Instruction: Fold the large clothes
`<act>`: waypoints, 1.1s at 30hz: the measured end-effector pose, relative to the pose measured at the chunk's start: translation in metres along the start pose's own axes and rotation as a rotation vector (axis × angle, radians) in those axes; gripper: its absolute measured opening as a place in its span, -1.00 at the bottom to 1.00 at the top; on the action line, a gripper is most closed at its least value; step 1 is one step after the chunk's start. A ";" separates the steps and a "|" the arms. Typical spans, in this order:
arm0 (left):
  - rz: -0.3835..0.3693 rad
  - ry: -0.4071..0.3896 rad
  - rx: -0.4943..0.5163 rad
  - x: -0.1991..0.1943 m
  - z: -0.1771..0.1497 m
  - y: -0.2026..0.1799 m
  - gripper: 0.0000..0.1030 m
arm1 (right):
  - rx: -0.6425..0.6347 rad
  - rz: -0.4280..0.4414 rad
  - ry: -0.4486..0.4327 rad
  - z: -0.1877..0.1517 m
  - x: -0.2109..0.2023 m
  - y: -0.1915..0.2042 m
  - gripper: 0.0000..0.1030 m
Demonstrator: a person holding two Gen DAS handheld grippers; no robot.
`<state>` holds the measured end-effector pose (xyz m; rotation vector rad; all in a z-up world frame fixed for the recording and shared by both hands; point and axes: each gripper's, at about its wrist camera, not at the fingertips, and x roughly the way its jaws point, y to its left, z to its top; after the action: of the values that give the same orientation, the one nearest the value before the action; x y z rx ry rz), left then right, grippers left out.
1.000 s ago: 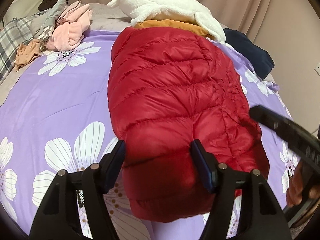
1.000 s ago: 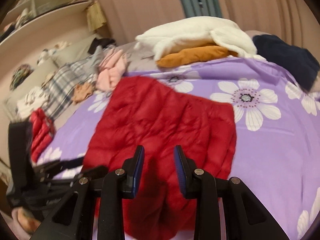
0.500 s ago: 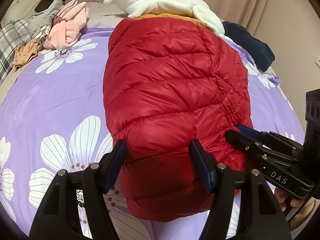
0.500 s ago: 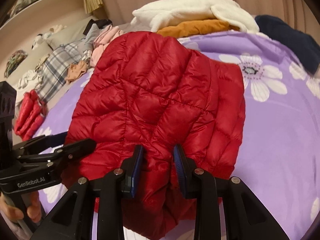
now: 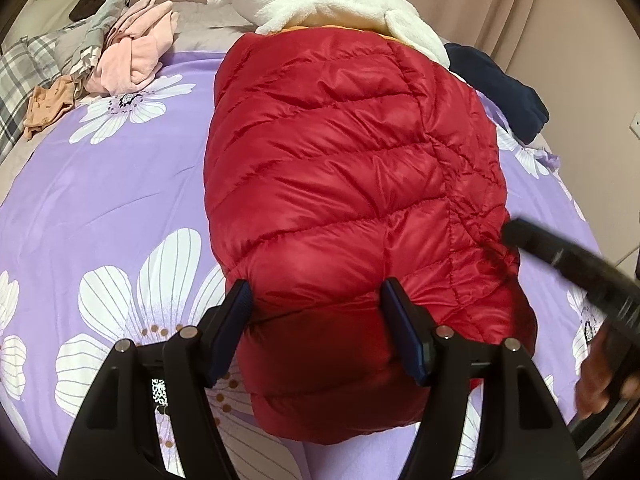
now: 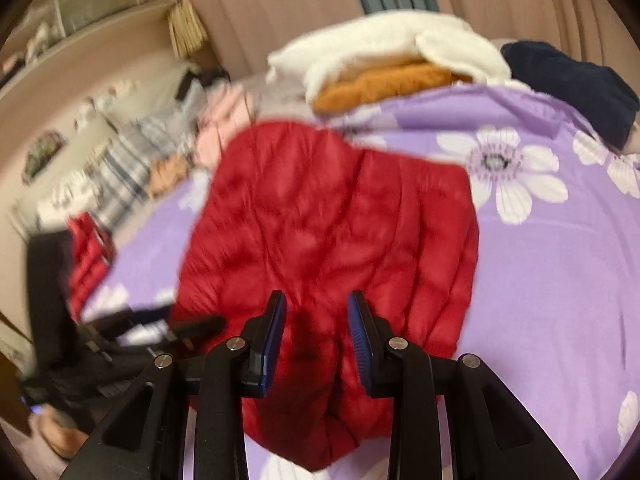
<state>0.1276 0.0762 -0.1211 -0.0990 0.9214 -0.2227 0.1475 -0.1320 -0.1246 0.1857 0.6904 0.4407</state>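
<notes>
Folding a red puffer jacket [image 5: 344, 184], looks late in the step: lying on purple floral bedspread [image 5: 100, 200] as a bundled lengthwise shape, near end still puffed and rounded. Left gripper [image 5: 316, 332] spread wide, nothing clamped; near end of jacket sits between and just beyond the fingertips, far end runs straight ahead toward white fleece [image 5: 320, 4]. Cannot tell whether pads touch fabric or only hover beside it. Right gripper [image 6: 316, 332] roughly half open, jacket hem bulging up between the fingers; contact not clear through motion blur, so no firm grip called. Next move probably calls for either pinching the near end and carrying it forward over the far half, or pressing air out and flattening; slick stuffed fabric likely to spring back, so needs a deep bite, not a tip pinch. Left view only: sharp quilting detail, stitched seam right of the fingers, right gripper's dark body blurred at right edge, pink clothes [image 5: 136, 56] far left of the fingers. Right view only: orange garment [image 6: 380, 84] under the fleece, second red item [image 6: 86, 256] left of the fingers near bed edge, shelving [image 6: 80, 28] on wall, navy garment [image 6: 572, 80] far right; whole frame blurred.
</notes>
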 end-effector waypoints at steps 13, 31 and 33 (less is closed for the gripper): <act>-0.001 -0.005 0.027 0.003 -0.004 -0.003 0.33 | 0.082 -0.068 0.039 0.039 0.057 -0.011 -0.39; 0.001 0.008 0.018 0.006 -0.004 -0.005 0.40 | 0.030 -0.038 0.036 0.027 0.025 0.000 -0.39; 0.000 0.009 0.017 0.006 -0.004 -0.005 0.41 | -0.002 -0.034 0.037 0.022 0.017 0.005 -0.39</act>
<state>0.1275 0.0703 -0.1275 -0.0822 0.9283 -0.2309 0.1715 -0.1201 -0.1163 0.1637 0.7279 0.4130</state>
